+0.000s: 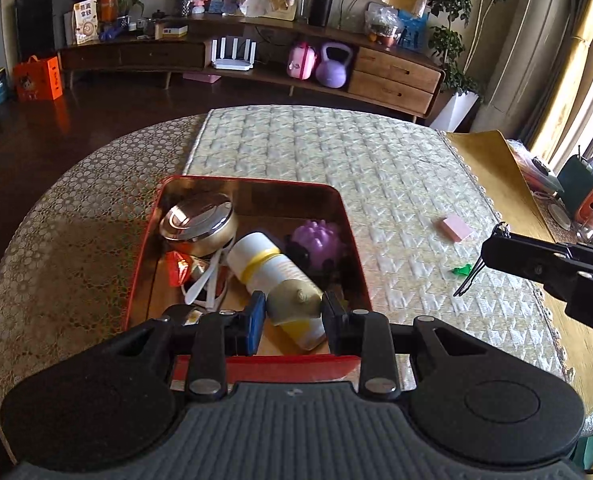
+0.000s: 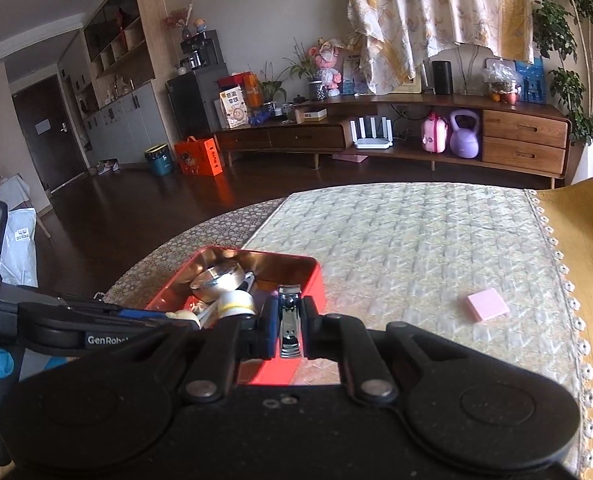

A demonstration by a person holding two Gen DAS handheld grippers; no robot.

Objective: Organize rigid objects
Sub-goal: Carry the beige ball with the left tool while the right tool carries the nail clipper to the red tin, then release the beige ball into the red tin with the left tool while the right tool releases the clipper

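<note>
Over the one red tin [image 1: 352, 236], the left gripper [image 1: 292, 312] clamps one beige cap [image 1: 294, 298] — the right gripper [image 2: 290, 322] clamps one nail clipper [image 2: 289, 320] — one pink block [image 2: 488, 304] lies apart.

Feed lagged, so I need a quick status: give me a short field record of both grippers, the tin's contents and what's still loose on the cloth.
left gripper: shut on small beige object, over the tin
right gripper: shut on nail clipper, above the tin's near edge
red tin: holds steel lidded bowl, white bottle, purple spiky ball, white spoon
loose on cloth: pink block, small green piece
</note>
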